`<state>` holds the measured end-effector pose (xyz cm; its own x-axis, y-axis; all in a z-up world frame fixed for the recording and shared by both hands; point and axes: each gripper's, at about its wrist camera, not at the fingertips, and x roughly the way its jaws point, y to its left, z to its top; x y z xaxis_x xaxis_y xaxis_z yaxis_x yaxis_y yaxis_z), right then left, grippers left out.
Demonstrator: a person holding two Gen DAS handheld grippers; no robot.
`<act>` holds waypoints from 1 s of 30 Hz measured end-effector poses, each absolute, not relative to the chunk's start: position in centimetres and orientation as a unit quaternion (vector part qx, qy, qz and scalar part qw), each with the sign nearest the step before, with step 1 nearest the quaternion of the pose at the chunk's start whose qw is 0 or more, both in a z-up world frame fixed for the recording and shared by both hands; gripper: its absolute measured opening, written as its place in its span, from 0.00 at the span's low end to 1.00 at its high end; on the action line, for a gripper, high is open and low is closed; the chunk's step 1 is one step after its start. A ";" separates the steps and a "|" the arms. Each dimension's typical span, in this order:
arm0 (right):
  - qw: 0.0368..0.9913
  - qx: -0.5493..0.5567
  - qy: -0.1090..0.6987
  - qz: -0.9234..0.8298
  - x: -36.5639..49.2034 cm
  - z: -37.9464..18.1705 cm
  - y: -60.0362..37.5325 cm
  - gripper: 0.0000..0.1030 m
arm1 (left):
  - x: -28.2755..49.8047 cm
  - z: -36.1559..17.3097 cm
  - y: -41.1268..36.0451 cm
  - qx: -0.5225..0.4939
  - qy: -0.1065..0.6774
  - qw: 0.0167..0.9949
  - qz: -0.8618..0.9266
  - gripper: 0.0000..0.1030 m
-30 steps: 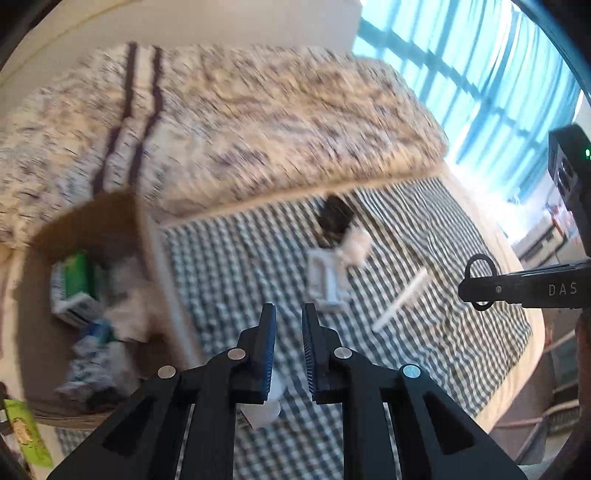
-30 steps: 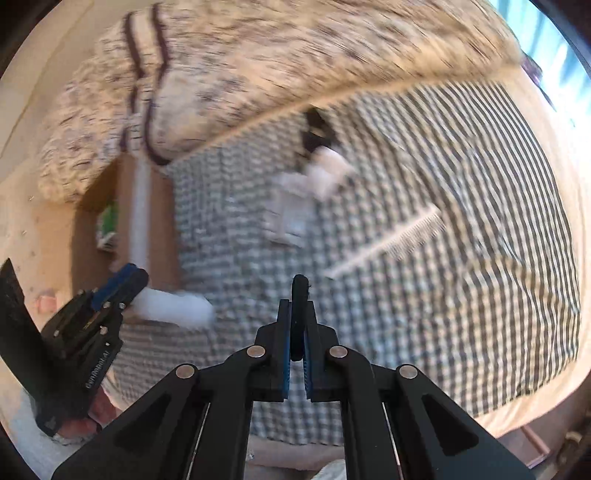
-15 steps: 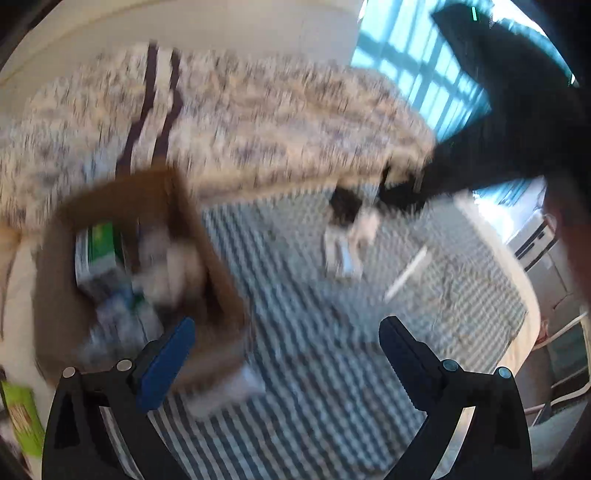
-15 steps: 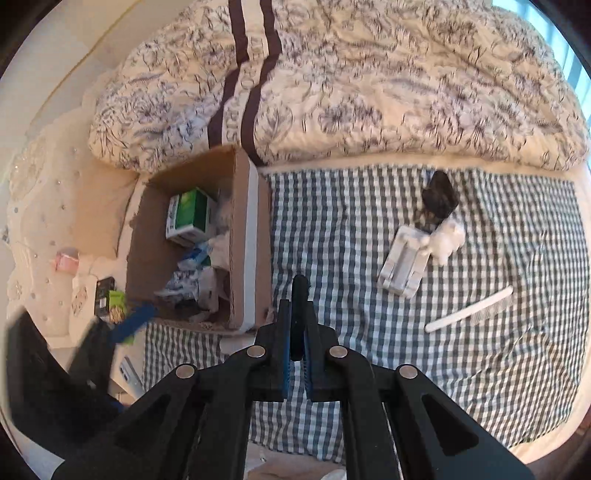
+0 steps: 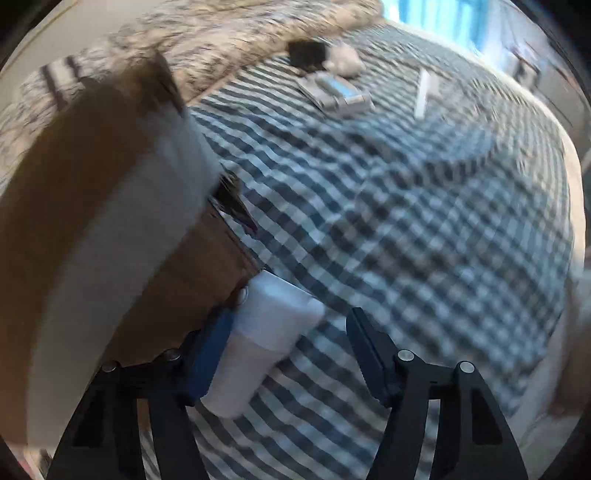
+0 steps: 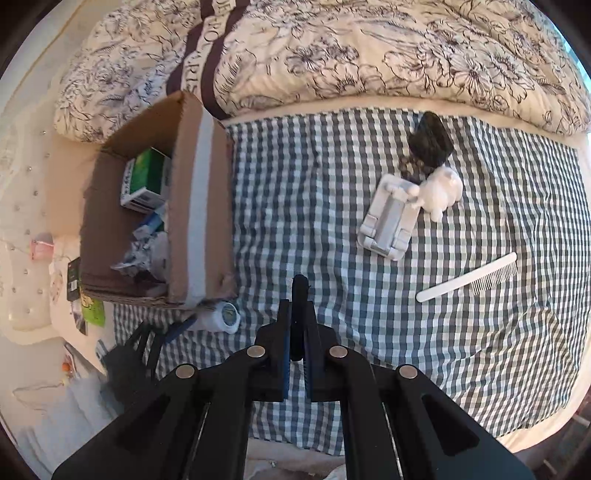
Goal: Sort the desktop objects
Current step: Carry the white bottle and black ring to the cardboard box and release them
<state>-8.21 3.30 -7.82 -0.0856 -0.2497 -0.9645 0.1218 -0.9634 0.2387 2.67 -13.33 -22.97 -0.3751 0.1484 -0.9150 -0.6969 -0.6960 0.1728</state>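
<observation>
My left gripper (image 5: 291, 332) is open low over the checked cloth (image 5: 406, 221), with a white bottle (image 5: 266, 332) lying between its fingers against the left pad, beside the cardboard box (image 5: 110, 206). The right wrist view shows the same bottle (image 6: 221, 316) at the box's (image 6: 199, 206) near corner, with the left gripper (image 6: 166, 332) at it. My right gripper (image 6: 298, 325) is shut on a thin black object (image 6: 298, 291), held high above the cloth. A white phone stand (image 6: 388, 218), white plush toy (image 6: 441, 192), black object (image 6: 430, 142) and white comb (image 6: 469, 277) lie on the cloth.
The box holds a green-and-white carton (image 6: 146, 181) and crumpled wrappers (image 6: 144, 251). A floral duvet (image 6: 332, 51) lies behind the cloth. Small items lie on the cream surface (image 6: 37, 258) left of the box. A bright window (image 5: 424, 11) is beyond the bed.
My left gripper opened, dropped the white bottle beside the box, and has moved down around it. My right gripper rose and steadied, still shut on the black object.
</observation>
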 end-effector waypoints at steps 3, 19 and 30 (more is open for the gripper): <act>0.122 0.672 -0.049 -0.729 -8.1 -8.7 3.3 0.05 | 3.1 -24.7 -12.8 -0.479 0.326 0.271 0.769 0.68; 0.163 0.658 -0.048 -0.733 -9.0 -6.4 -1.8 0.05 | 4.1 -12.2 -18.7 -0.525 -0.001 0.157 0.837 0.40; 0.267 0.611 -0.037 -0.744 -12.4 -2.4 -14.0 0.05 | -5.2 -6.6 -28.9 -0.491 -0.096 0.018 0.866 0.41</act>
<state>-12.43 -14.01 -2.44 -0.1104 -0.4435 -0.8894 0.3527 -0.8542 0.3822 -5.19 -28.93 -6.61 -0.5166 0.1254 -0.8470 0.0632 -0.9809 -0.1837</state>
